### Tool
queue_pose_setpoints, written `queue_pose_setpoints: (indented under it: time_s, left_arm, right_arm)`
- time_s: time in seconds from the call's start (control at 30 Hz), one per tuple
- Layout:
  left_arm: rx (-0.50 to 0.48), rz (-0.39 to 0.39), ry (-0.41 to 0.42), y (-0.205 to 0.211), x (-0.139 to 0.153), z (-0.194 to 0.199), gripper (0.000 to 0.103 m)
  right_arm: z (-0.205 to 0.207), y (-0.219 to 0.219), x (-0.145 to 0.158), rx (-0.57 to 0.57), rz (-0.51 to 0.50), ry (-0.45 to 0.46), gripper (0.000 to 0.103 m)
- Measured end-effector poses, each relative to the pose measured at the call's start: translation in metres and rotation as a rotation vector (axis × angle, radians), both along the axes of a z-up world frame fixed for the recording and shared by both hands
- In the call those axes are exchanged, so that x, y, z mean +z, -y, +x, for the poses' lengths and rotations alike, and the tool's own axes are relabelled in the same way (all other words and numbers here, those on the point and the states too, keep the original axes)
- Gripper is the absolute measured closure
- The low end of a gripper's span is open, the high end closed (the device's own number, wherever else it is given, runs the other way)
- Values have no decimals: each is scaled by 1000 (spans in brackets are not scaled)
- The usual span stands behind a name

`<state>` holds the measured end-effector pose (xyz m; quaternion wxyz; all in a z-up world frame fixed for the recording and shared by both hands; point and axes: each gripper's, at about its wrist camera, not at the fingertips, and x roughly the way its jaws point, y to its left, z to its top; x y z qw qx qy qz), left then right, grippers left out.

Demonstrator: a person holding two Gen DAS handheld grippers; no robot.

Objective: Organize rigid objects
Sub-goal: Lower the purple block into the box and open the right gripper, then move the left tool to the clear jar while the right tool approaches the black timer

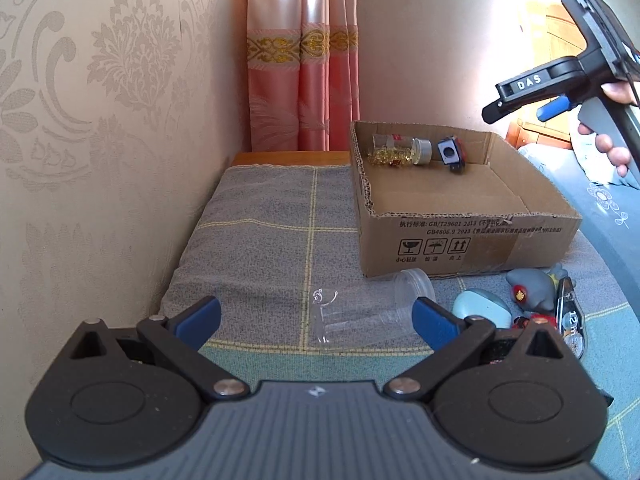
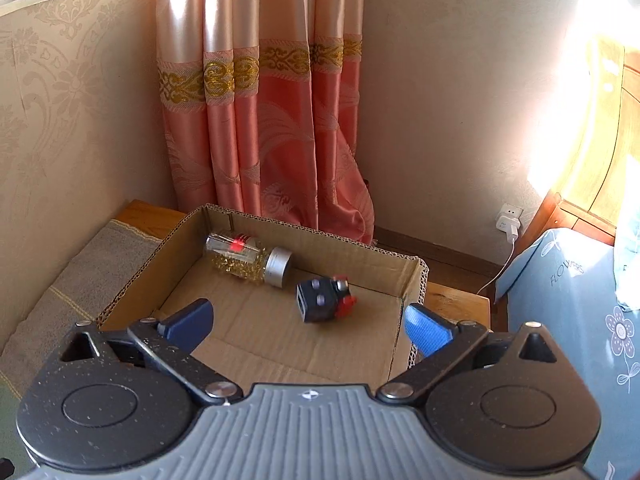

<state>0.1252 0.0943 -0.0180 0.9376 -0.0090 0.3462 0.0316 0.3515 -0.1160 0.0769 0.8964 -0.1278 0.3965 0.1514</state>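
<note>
A cardboard box (image 1: 472, 236) stands on the grey checked cloth. In it lie a clear bottle of yellow capsules with a silver cap (image 1: 400, 150) (image 2: 248, 260) and a small dark blue and red block toy (image 1: 452, 154) (image 2: 324, 300). My left gripper (image 1: 316, 316) is open and empty, low over the cloth, with a clear plastic jar (image 1: 368, 312) lying on its side between its fingers. My right gripper (image 2: 306, 320) is open and empty above the box (image 2: 412, 280); it shows at the upper right of the left wrist view (image 1: 520, 108).
Right of the jar lie a pale blue case (image 1: 482, 308), a grey rubber toy (image 1: 530, 290) and a correction tape roller (image 1: 572, 328). A patterned wall runs along the left. Pink curtains (image 2: 260, 120) hang behind. A blue flowered cover (image 2: 568, 320) lies right.
</note>
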Motion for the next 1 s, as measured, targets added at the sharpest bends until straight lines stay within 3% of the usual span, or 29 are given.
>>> queue_pose_setpoints:
  time_s: [0.4,0.53,0.77,1.0]
  left_arm:
    - [-19,-17,-27,-5,-6,-18,2]
    - [-7,-12,-28,-6,-5,-22,2]
    - [-7,-13,-39,-1,-6,-26,2]
    - [-20,-13,-48,7,-8,-28,2]
  right_arm:
    - [-83,16,-16,-44,-45,-88,0]
    - [-115,23,-27,-62,-18,-139,0]
    - [-162,28,-62,-95,40,-304,0]
    - [-174,29,-82,-131,77,-378,0]
